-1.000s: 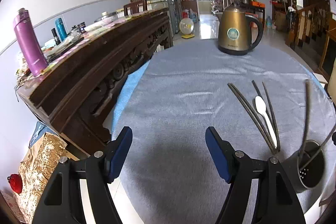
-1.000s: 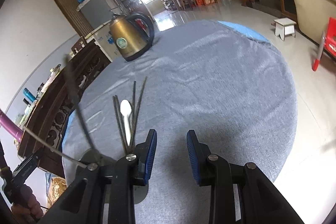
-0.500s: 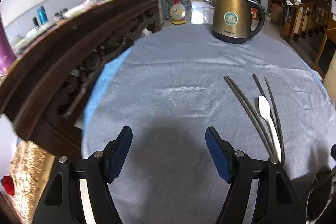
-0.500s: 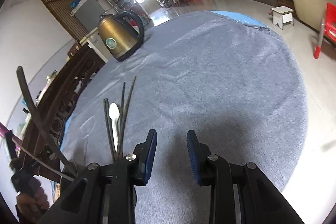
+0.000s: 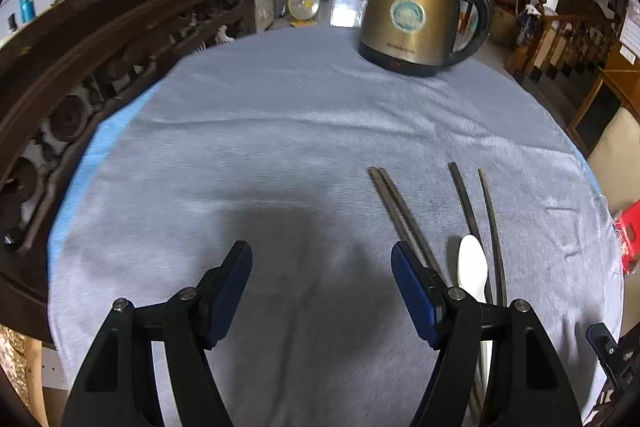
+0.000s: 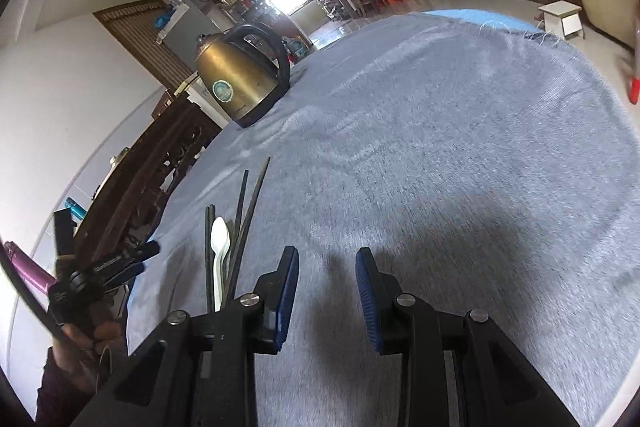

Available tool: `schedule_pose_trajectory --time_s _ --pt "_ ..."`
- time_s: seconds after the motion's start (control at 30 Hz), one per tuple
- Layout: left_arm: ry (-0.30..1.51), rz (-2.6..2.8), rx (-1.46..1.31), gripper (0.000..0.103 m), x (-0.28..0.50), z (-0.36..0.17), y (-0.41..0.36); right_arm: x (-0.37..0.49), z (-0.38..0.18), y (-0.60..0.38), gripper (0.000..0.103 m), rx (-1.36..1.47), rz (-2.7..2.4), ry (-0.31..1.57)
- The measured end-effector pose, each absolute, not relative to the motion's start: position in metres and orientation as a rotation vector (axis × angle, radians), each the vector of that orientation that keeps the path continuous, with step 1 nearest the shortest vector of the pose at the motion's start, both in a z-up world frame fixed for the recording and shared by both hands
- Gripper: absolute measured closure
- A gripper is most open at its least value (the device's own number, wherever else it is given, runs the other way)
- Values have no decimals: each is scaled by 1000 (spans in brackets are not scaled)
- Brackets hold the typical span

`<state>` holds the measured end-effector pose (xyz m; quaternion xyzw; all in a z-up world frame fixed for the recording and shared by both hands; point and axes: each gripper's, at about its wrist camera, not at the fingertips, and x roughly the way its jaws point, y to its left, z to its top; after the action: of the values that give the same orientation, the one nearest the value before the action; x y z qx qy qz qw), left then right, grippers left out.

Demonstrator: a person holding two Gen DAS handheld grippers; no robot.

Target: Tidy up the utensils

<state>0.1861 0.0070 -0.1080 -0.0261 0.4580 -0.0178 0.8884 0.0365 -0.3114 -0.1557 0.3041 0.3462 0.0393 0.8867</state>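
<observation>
Several dark chopsticks (image 5: pixel 396 211) and a white spoon (image 5: pixel 472 267) lie side by side on the round table's grey cloth (image 5: pixel 280 131). My left gripper (image 5: pixel 322 291) is open and empty, low over the cloth, with the chopsticks just right of its right finger. In the right wrist view the chopsticks (image 6: pixel 250 207) and spoon (image 6: pixel 219 247) lie left of my right gripper (image 6: pixel 327 295), which is open and empty above bare cloth. The left gripper also shows in the right wrist view (image 6: pixel 116 265) at the left edge.
A brass electric kettle (image 5: pixel 416 15) stands at the table's far side, also in the right wrist view (image 6: pixel 240 79). A carved dark wooden sideboard (image 5: pixel 92 67) runs along the table's left edge. A dark curved rod (image 6: pixel 28 295) crosses the right view's left edge.
My left gripper has moved forward and lower over the table, so the kettle and chopsticks look closer. The metal utensil holder has left both views. Both grippers stay open.
</observation>
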Motion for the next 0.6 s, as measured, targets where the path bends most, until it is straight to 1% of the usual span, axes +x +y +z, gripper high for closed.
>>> schedule_pose_trajectory --time_s 0.33,0.43,0.6 --pt "1002 -23 -82 30 222 -130 -13 69 -146 -308 71 611 105 699" --pt "1049 -6 -63 30 233 -139 -18 75 -144 -306 71 613 113 694" --pt "1079 -4 -75 28 243 -143 -17 79 -145 -305 71 619 121 701"
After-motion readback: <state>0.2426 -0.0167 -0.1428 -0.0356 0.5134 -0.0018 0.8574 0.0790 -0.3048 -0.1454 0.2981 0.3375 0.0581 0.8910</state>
